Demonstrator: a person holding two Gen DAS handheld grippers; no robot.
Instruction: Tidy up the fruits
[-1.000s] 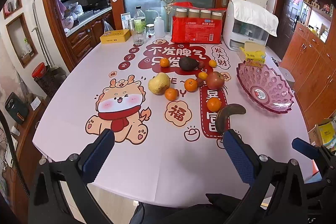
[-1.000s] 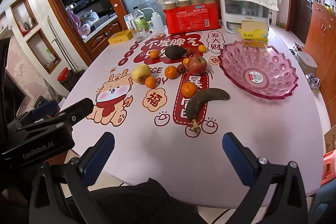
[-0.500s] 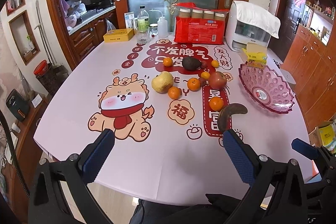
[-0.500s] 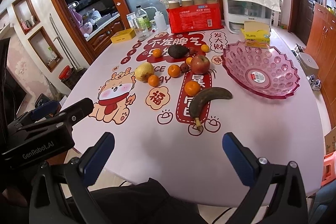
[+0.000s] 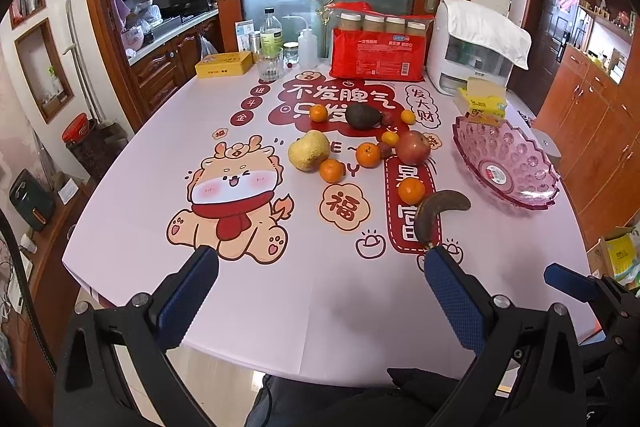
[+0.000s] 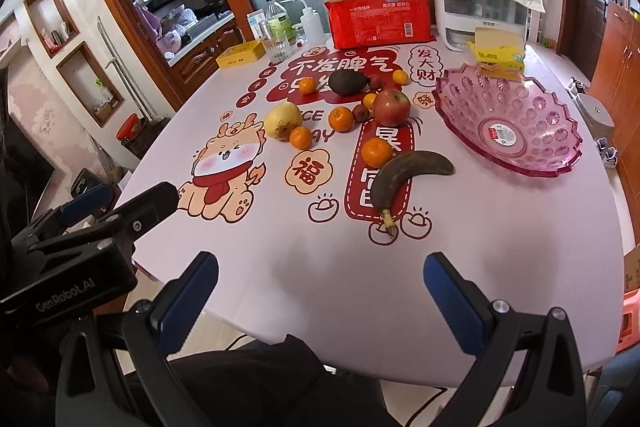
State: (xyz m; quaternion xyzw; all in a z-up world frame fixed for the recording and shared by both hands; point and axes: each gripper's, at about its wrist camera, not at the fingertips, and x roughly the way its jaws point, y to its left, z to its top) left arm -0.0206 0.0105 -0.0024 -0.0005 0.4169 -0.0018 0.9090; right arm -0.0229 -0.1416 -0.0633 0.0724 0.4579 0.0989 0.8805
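Both tools hang over the near edge of the tabletop (image 6: 500, 267), jaws spread wide and holding nothing: the left tool (image 5: 320, 291) and the right tool (image 6: 320, 287). No fruit is in the bowl (image 6: 560, 163) yet, so the sorting has not begun.

The nearest fruit is the banana (image 6: 404, 175), dark-skinned and overripe. It lies ahead of the right tool and slightly right of its centre line, well apart from the fingertips. Its long axis runs diagonally: the stem end points back toward the near edge, the blunt tip points away and to the right, toward the bowl, which sits just beyond that tip. The right tool looks the nearer of the two (the left one sees the banana (image 5: 436, 211) off past its right finger).

A grip across the curved middle seems the likely call, with the wrist turned so the jaws cross the long axis.

Farther back lie an orange (image 6: 376, 151) beside the banana, an apple (image 6: 392, 107), a pear (image 6: 283, 121) and an avocado (image 6: 348, 81).
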